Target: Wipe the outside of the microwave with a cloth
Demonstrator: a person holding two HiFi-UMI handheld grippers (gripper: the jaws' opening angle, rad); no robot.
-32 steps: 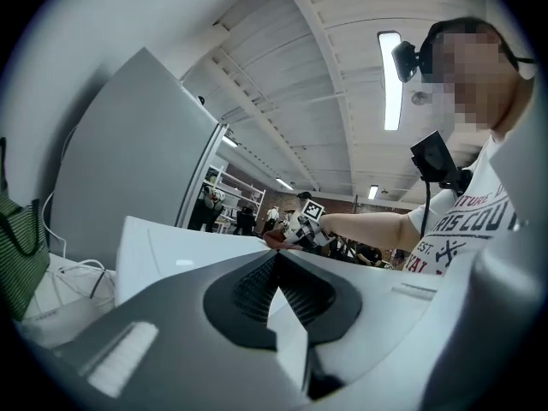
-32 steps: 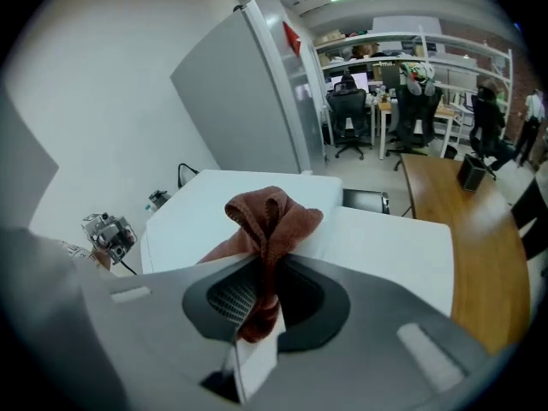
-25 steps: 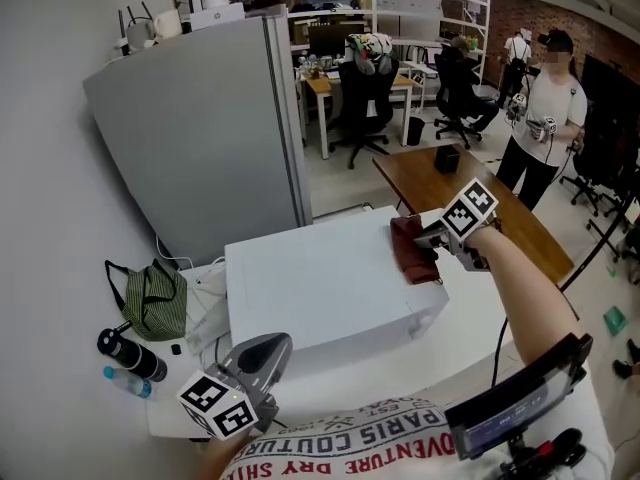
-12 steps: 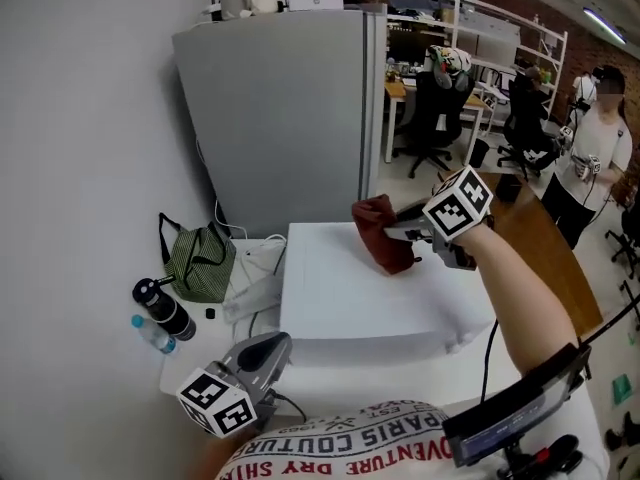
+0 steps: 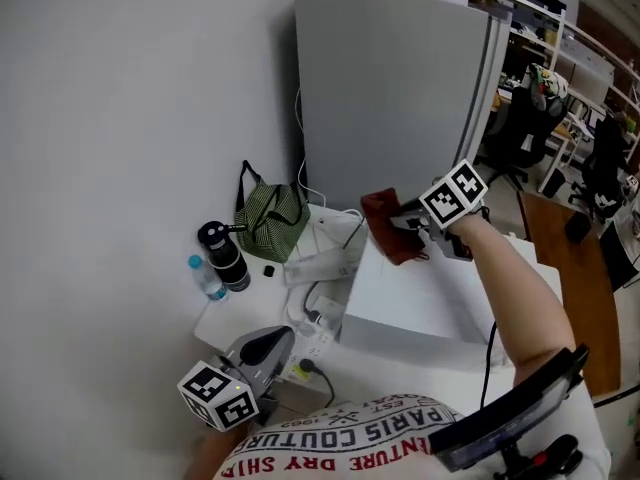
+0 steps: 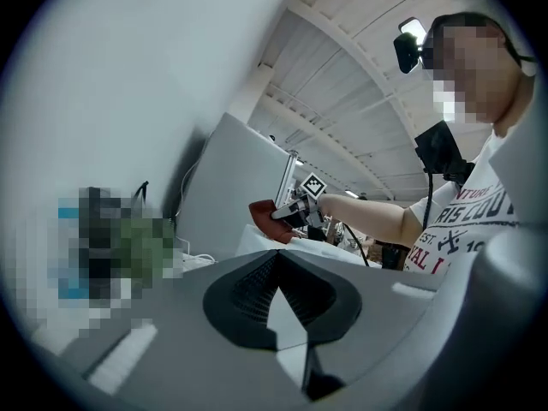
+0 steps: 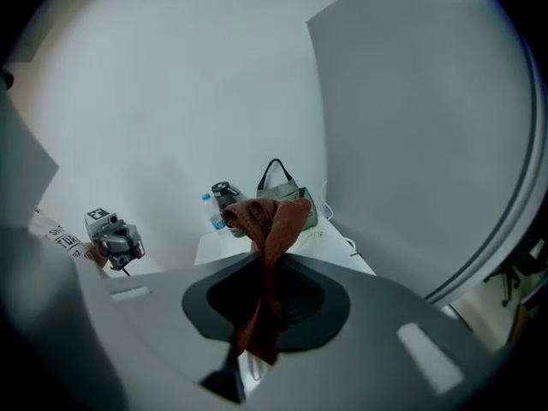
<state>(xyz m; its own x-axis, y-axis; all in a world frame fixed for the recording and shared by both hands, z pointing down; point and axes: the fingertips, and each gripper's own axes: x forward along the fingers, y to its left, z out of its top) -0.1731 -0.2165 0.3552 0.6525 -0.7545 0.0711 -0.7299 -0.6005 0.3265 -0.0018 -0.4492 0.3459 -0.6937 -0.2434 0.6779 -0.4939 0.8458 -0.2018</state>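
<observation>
My left gripper (image 5: 262, 351) hangs low near the table edge, jaws pressed together on nothing. Further right, the red-brown cloth (image 5: 384, 230) sits at the white microwave's (image 5: 420, 303) rear left corner, pinched tight in my right gripper (image 5: 408, 224).

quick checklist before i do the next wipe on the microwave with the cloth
1. Cloth gripped: ok, the right gripper has its fingers shut on it.
2. Cloth touching the microwave: cannot tell; it hangs at the back left corner of the top.
3. Left gripper out of the way: ok, shut, empty, held low and off the microwave.
4. Room along the microwave's left side: not ok, cables lie close beside it.
5. Black bottle safe: ok, upright and apart from the microwave.
</observation>
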